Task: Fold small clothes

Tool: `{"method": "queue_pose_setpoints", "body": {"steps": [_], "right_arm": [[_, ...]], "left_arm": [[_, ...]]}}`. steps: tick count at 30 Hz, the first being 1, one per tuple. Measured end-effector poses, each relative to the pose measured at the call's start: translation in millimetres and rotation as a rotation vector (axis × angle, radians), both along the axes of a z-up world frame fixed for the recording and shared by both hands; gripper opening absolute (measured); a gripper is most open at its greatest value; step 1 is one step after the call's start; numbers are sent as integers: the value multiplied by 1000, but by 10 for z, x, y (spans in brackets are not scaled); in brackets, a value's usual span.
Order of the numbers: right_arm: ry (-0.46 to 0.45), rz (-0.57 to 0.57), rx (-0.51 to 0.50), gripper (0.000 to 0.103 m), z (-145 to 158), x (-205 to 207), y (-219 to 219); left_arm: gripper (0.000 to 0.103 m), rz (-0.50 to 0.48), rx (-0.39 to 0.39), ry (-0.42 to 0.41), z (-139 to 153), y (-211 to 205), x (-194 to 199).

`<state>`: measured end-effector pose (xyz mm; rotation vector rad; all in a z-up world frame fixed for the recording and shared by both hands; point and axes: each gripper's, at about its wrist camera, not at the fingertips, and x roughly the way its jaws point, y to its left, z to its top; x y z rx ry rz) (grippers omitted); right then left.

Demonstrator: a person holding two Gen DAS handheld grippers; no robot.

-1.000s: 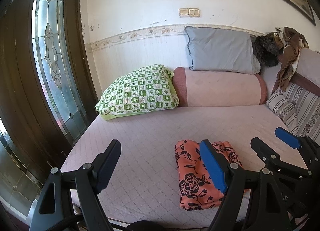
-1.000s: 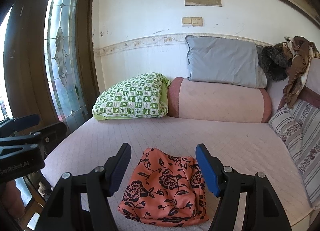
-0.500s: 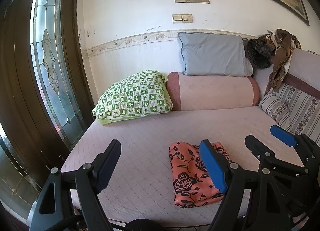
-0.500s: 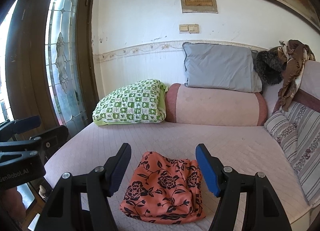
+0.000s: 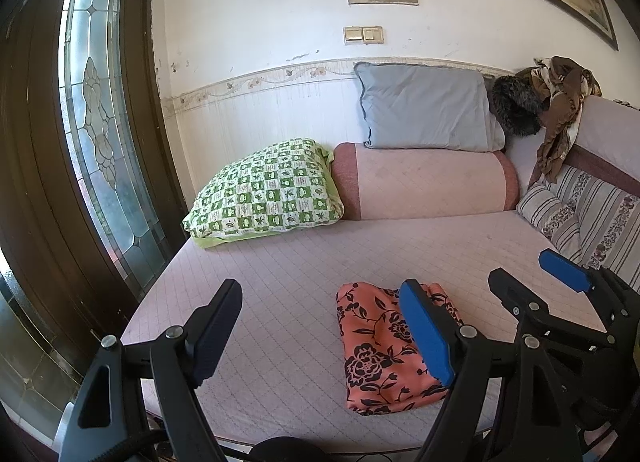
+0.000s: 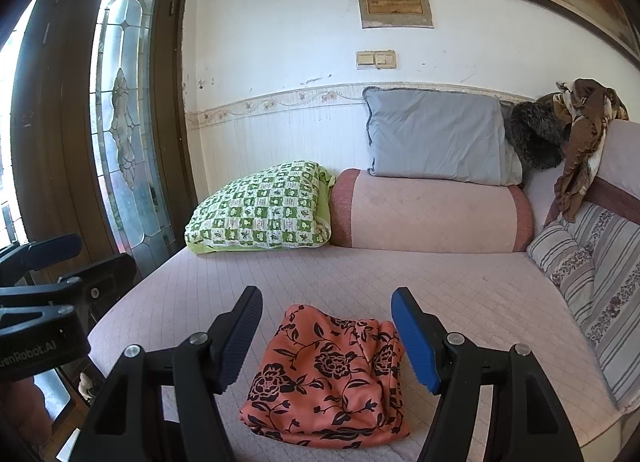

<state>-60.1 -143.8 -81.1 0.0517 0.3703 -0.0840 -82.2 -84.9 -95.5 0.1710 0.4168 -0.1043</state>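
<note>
A folded orange garment with black flowers [image 5: 376, 358] [image 6: 328, 374] lies near the front edge of the pink quilted bed [image 5: 304, 274] [image 6: 480, 294]. My left gripper [image 5: 320, 326] hovers open over the bed to the garment's left. Its blue-padded fingertip [image 5: 424, 334] covers part of the cloth's right side. In its own view my right gripper [image 6: 326, 336] stands open above the garment, which shows between its fingers without touching them. Each gripper also appears in the other view: the right gripper [image 5: 536, 282] at the right edge, the left gripper [image 6: 76, 262] at the left edge.
A green checked pillow [image 5: 268, 190], a pink bolster [image 5: 424, 186] and a grey pillow [image 5: 424, 114] stand along the back wall. Striped cushions [image 5: 592, 218] and a brown cloth [image 5: 560, 118] over the backrest line the right side. A dark door with stained glass [image 5: 100, 122] stands at the left.
Both views have drifted slightly and show a little more of the wall. The folded garment lies unchanged, and both grippers keep the same opening.
</note>
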Motion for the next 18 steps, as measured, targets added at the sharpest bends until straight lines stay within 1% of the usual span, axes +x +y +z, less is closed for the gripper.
{"method": "queue_pose_setpoints", "body": {"steps": [8,18], "right_arm": [[25,6,-1,71,-36,198,-2],[42,1,3,71,-68,355,-7]], "left_arm": [[81,0,2,33,-31,8,231],[81,-1,-2,54,-85,55,387]]}}
